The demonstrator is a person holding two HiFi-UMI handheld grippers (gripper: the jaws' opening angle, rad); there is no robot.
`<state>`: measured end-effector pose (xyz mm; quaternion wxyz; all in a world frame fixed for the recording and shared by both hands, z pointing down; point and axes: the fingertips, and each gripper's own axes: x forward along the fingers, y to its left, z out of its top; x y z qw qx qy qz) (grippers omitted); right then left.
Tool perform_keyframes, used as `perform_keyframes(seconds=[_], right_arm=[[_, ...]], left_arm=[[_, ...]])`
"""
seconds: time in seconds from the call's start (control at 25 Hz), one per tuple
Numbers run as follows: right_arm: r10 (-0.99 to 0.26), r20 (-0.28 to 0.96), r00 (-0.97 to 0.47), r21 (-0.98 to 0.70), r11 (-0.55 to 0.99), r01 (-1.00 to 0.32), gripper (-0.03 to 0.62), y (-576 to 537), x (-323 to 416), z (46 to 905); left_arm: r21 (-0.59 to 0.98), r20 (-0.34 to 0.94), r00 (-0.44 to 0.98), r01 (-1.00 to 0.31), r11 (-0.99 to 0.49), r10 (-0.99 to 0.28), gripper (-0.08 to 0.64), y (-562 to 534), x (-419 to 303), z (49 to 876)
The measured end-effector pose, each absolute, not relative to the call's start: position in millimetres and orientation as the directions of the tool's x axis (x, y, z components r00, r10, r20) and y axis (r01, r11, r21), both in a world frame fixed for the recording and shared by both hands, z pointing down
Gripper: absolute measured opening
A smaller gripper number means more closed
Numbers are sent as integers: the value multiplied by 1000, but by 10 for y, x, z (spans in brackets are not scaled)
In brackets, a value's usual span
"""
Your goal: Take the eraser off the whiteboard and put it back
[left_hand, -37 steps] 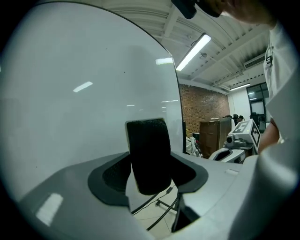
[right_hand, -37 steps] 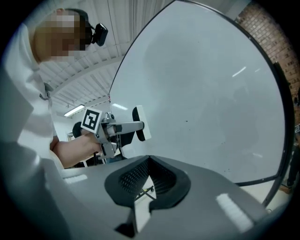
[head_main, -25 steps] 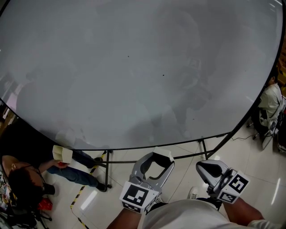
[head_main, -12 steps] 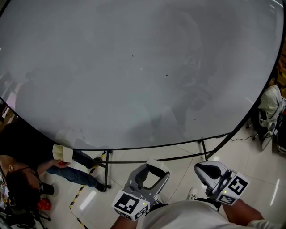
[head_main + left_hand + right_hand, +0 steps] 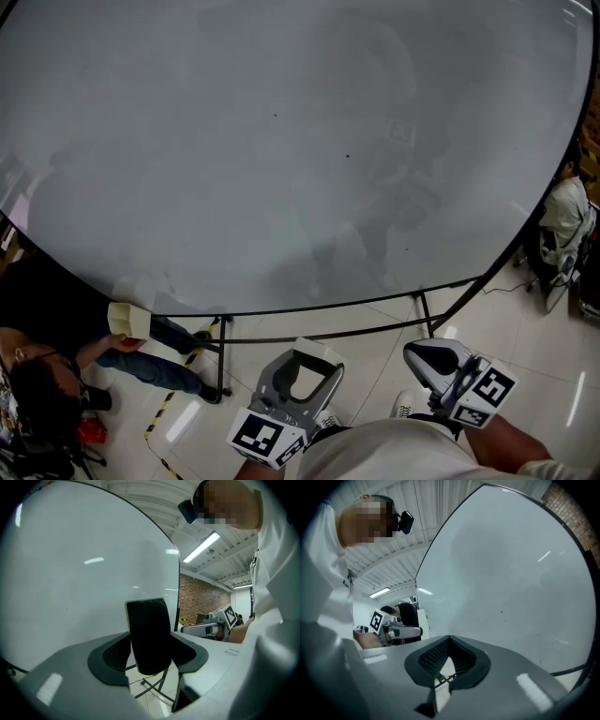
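- Grip: left gripper [image 5: 149, 656] clamped on the black felt eraser [image 5: 146, 625], held off the whiteboard [image 5: 281, 141], below its lower edge.
- Right gripper [image 5: 449, 660]: jaws together, empty.
- Step 2 of 2, likely: return. Next move needs the eraser set flat against the board.

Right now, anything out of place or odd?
Only the eraser: it is off the whiteboard, clamped upright in the left gripper. The whiteboard carries a few dark specks. Nothing looks damaged or spilled.
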<state>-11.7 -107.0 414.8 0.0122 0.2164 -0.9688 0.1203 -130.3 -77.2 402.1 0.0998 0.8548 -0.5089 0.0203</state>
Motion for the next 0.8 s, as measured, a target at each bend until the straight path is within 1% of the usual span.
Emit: perform_keyframes(seconds=[0.48,0.8], right_arm=[[-430,93,-898,-220,871,-440,2,-1090,-88,4213],[-431,104,-896,-228,867,-444,2,-1101,-72,4279]], left_arm=[[182,121,489,-866,-465,-864,265,-752,-1281,4057],[182,136,497,-863,-471,-857,264,-765,-1252,4112]])
